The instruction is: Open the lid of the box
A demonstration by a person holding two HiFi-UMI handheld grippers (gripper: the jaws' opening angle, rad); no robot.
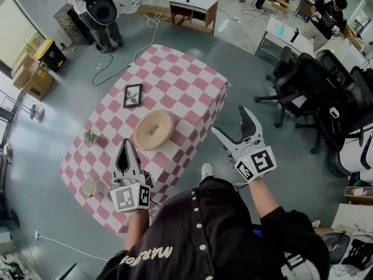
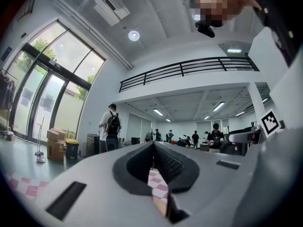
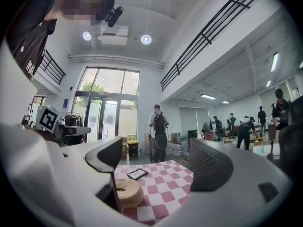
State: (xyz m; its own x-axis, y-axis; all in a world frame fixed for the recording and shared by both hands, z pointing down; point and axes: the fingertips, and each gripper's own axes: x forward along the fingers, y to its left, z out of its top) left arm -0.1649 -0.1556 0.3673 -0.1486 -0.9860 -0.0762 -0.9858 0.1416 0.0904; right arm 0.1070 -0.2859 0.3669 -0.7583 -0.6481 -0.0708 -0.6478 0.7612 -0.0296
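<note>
Round woven box (image 1: pixel 154 129) is lying on checked cloth (image 1: pixel 192 92); left gripper (image 1: pixel 126 150) at 7 o'clock, jaws together; right gripper (image 1: pixel 233 123) at 3 o'clock, jaws apart, empty.

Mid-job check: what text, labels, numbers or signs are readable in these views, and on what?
Nothing reads cleanly.
Pale print on the person's black top: upside down, warped, unreadable.
Left marker cube and right marker cube: square code patterns, no words.
Blue wall sign: too small to read.
Framed picture: no legible text.
</note>
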